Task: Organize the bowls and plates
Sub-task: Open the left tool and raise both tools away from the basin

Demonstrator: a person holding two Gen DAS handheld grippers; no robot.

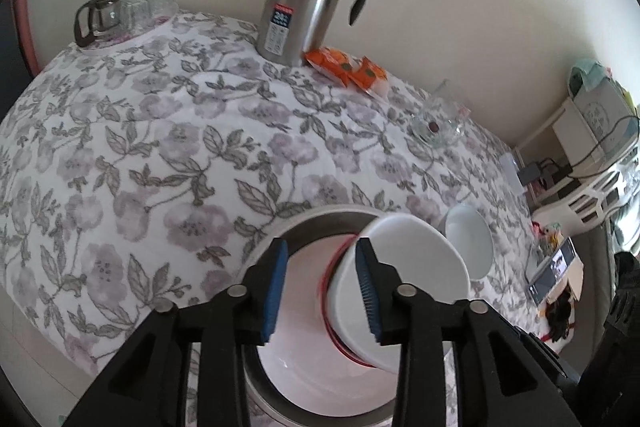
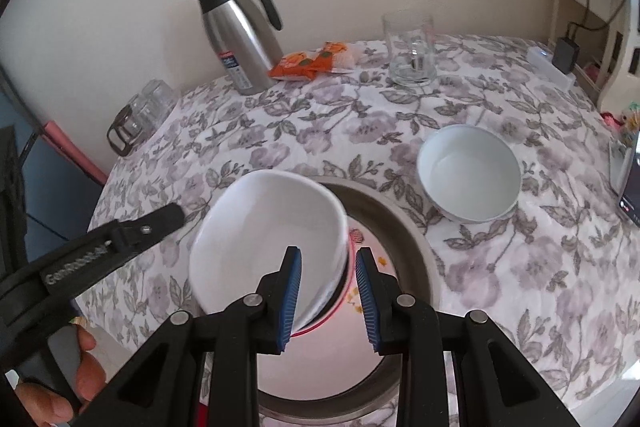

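Note:
A white bowl with a red band (image 2: 268, 243) is tilted over a grey-rimmed plate (image 2: 400, 223) that has a pink-white inside. My right gripper (image 2: 330, 299) straddles the bowl's rim, one pad inside and one outside, jaws partly apart. In the left wrist view the same bowl (image 1: 404, 275) leans beside my left gripper (image 1: 322, 291), which is open above the plate (image 1: 304, 223); its right pad is close to the bowl's wall. A second white bowl (image 2: 470, 175) stands upright on the cloth to the right; it also shows in the left wrist view (image 1: 470, 239).
A steel thermos jug (image 2: 240, 35), orange snack packets (image 2: 310, 63) and a glass mug (image 2: 412, 47) stand at the back of the floral tablecloth (image 2: 520, 267). A glass coffee pot and tumblers (image 2: 140, 119) sit back left. A phone (image 2: 624, 179) lies at the right edge.

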